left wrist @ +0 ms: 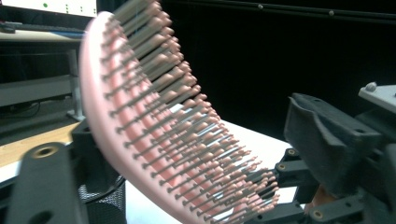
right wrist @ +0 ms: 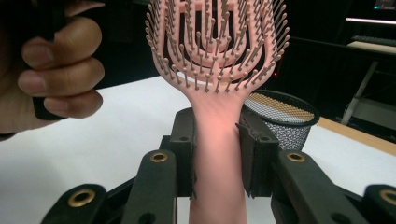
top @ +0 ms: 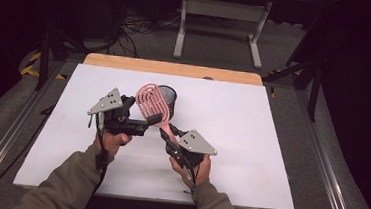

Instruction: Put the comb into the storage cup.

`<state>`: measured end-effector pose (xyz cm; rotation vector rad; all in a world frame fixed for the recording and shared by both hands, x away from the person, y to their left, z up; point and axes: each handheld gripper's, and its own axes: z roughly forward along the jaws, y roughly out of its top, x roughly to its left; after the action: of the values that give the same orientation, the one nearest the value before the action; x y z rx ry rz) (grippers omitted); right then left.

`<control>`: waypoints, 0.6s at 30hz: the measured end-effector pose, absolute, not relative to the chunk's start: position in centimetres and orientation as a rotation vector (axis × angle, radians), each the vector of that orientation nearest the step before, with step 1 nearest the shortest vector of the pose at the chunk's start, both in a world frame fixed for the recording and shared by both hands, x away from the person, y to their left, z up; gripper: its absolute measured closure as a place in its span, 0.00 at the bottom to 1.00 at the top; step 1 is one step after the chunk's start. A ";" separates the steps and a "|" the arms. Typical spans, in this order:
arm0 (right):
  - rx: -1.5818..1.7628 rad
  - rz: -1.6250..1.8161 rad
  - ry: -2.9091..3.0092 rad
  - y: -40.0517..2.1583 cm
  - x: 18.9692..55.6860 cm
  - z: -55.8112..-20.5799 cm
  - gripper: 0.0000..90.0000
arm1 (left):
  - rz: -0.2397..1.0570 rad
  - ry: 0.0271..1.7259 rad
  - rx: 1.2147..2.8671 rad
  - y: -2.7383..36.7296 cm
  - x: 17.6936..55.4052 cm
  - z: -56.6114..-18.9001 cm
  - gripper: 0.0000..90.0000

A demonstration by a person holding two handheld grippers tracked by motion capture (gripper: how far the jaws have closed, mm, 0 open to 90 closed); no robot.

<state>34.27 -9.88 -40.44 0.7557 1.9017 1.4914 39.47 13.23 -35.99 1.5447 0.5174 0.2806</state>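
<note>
Hairbrush (right wrist: 217, 60) is standing upright above the table (top: 269, 156), at 7 o'clock of the mesh cup (top: 170, 99), right gripper (right wrist: 217, 154) clenching its handle while left gripper (top: 148, 121), jaws spread, is straddling the bristled head: I judge it should be closing gently, centred.

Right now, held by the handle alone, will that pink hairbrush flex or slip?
The hairbrush probably stays stiff: its head stands straight above the clamped handle. The slotted head suggests low weight. The smooth handle might twist in the right tongs.
</note>
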 end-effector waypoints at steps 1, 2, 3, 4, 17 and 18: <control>0.757 1.475 1.911 -9.8 34.4 -40.6 0.78 | 0.281 0.517 1.545 13.2 39.5 -36.0 0.26; 0.759 1.470 1.915 -9.8 34.4 -40.7 0.78 | 0.292 0.525 1.548 13.3 39.5 -36.0 0.28; 0.764 1.466 1.918 -9.8 34.5 -40.8 0.78 | 0.293 0.528 1.549 13.3 39.6 -36.0 0.30; 0.766 1.463 1.920 -9.8 34.6 -40.9 0.78 | 0.295 0.533 1.545 13.3 39.6 -36.1 0.32; 0.764 1.396 1.947 -9.4 34.9 -41.7 0.78 | 0.296 0.552 1.531 13.7 39.9 -36.5 0.62; 0.767 1.394 1.949 -9.3 34.9 -41.8 0.78 | 0.295 0.549 1.534 13.7 39.9 -36.5 0.62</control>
<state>34.95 -9.32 -41.75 0.7665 1.9487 1.3937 39.87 13.73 -36.53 1.5335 0.5493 0.2953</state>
